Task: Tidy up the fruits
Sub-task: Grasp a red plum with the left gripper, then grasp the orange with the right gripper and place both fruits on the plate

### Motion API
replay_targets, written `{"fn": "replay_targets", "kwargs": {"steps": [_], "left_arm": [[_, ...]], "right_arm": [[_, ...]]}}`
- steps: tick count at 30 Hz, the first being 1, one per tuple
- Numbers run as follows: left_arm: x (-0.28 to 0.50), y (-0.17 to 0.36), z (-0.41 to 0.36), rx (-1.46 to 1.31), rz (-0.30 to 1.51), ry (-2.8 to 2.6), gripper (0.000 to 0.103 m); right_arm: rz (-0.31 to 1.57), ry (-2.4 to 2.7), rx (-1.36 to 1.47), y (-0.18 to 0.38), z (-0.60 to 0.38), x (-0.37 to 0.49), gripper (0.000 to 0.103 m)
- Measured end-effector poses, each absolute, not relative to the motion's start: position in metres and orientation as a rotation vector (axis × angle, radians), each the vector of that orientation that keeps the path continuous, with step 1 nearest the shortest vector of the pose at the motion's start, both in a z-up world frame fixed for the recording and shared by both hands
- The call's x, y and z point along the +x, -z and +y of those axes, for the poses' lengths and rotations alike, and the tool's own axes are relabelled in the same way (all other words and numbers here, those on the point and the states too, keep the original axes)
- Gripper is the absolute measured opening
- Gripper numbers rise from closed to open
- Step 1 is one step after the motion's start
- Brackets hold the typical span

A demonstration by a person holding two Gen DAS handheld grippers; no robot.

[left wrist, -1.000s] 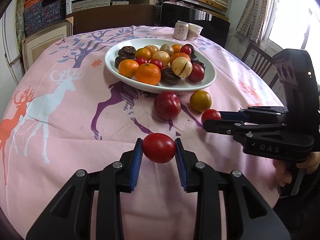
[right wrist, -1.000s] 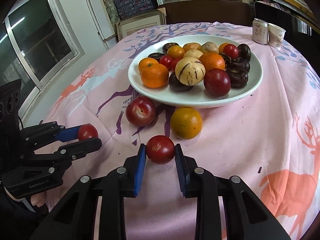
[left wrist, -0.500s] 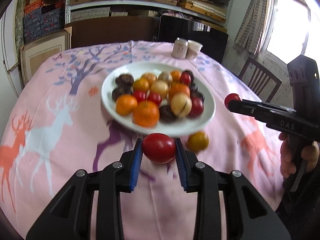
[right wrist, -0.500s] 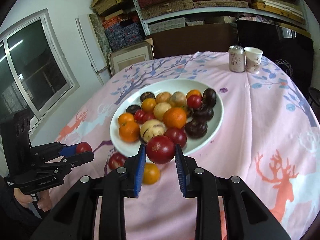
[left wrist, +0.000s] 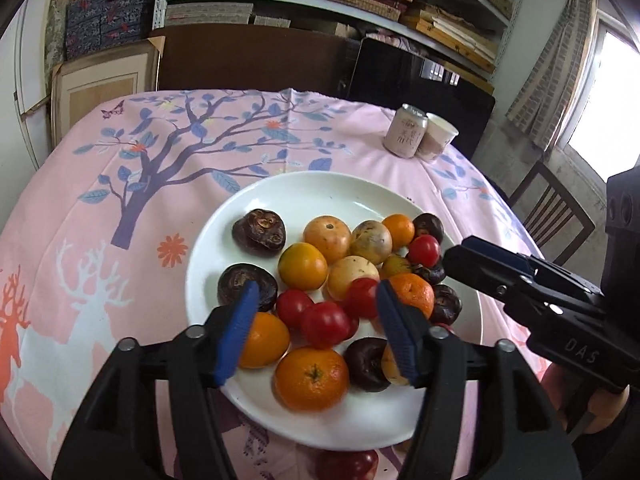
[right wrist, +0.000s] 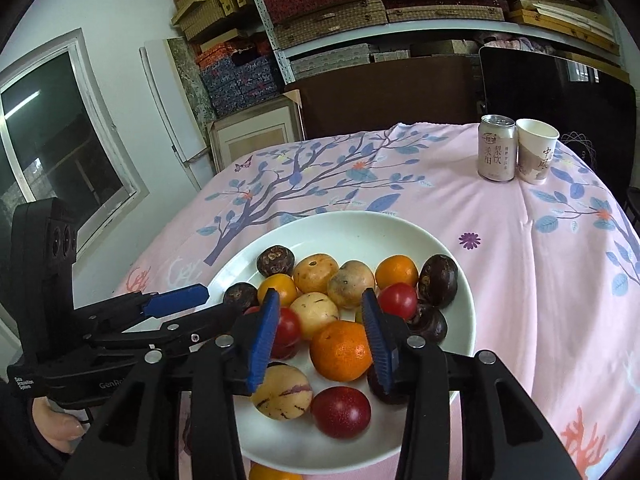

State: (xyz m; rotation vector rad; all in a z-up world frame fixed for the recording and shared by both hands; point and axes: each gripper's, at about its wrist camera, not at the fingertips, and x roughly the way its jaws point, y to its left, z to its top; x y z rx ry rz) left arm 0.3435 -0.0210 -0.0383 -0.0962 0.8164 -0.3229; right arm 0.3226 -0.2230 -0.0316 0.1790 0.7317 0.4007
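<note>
Pink cloth printed with a blue tree and deer covers the round table (left wrist: pixel 100 200), and shelves of boxes fill the back wall.

From the left wrist camera I see my left gripper (left wrist: pixel 316 328) low in the frame, its blue pads spread wide with nothing between them, hanging over the near half of the white plate (left wrist: pixel 320 196). A red tomato (left wrist: pixel 325 324) lies in the gap's line of sight, resting among the other fruit, with a large orange (left wrist: pixel 312 378) just below it. At the right edge the right gripper (left wrist: pixel 472 256) reaches in over the plate's rim. A can (left wrist: pixel 406 136) and a paper cup (left wrist: pixel 436 142) stand side by side in the upper right. At the bottom edge a red fruit (left wrist: pixel 348 464) lies on the cloth beside the plate.

From the right wrist camera my right gripper (right wrist: pixel 320 328) is likewise parted and empty above the plate (right wrist: pixel 340 232). Between its pads I see an orange (right wrist: pixel 340 350); a dark red plum (right wrist: pixel 340 412) and a striped pale melon (right wrist: pixel 282 396) lie lower in the frame. The left gripper (right wrist: pixel 192 304) enters from the left, its pads apart too.
</note>
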Motion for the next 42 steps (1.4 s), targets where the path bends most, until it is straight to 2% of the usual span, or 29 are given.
{"fn": "replay_targets", "kwargs": {"steps": [3, 6, 11, 18, 20, 21, 23, 24, 36, 42], "left_arm": [[0.322, 0.03, -0.018, -0.061, 0.785, 0.338, 0.067], [0.291, 0.028, -0.017, -0.004, 0.768, 0.37, 0.079], [0.243, 0.052, -0.025, 0.141, 0.8, 0.414, 0.079], [0.24, 0.089, -0.035, 0.215, 0.86, 0.379, 0.079], [0.249, 0.095, -0.037, 0.209, 0.889, 0.379, 0.066], [0.254, 0.1, -0.04, 0.211, 0.915, 0.389, 0.056], [0.254, 0.104, -0.044, 0.224, 0.912, 0.392, 0.051], [0.252, 0.103, -0.046, 0.223, 0.908, 0.412, 0.039], [0.235, 0.079, -0.018, 0.051, 0.808, 0.461, 0.039], [0.24, 0.083, -0.015, 0.039, 0.841, 0.44, 0.039]], "right_arm": [[0.731, -0.392, 0.175, 0.028, -0.232, 0.305, 0.044], [0.733, -0.397, 0.188, 0.028, -0.245, 0.278, 0.05], [0.744, -0.385, 0.23, 0.044, -0.265, 0.234, 0.057], [0.806, -0.375, 0.233, 0.069, -0.264, 0.208, 0.057], [0.824, -0.372, 0.212, 0.073, -0.259, 0.207, 0.057], [0.832, -0.37, 0.204, 0.075, -0.257, 0.208, 0.057], [0.845, -0.365, 0.187, 0.078, -0.253, 0.208, 0.057], [0.849, -0.367, 0.179, 0.079, -0.251, 0.207, 0.057], [0.906, -0.421, 0.046, 0.09, -0.203, 0.216, 0.055], [0.95, -0.4, 0.009, 0.099, -0.18, 0.237, 0.037]]}}
